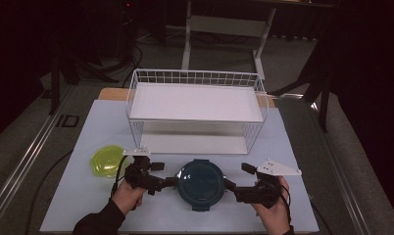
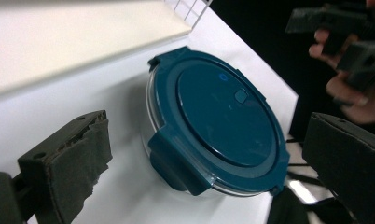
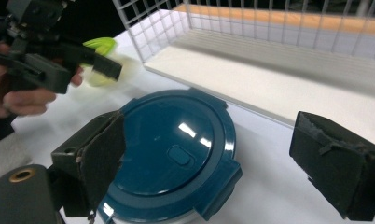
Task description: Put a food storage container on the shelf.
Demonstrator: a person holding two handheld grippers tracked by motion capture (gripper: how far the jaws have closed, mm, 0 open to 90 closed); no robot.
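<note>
Round blue-lidded container (image 1: 201, 184), flanked by left gripper (image 1: 169, 181) and right gripper (image 1: 230, 186), both jaws spread: risk of sliding or tipping if squeezed unevenly.

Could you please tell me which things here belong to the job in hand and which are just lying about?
In the job:
- blue-lidded round container
- left tongs, open
- right tongs, open

Lying about:
- yellow-green lid
- white wire rack
</note>
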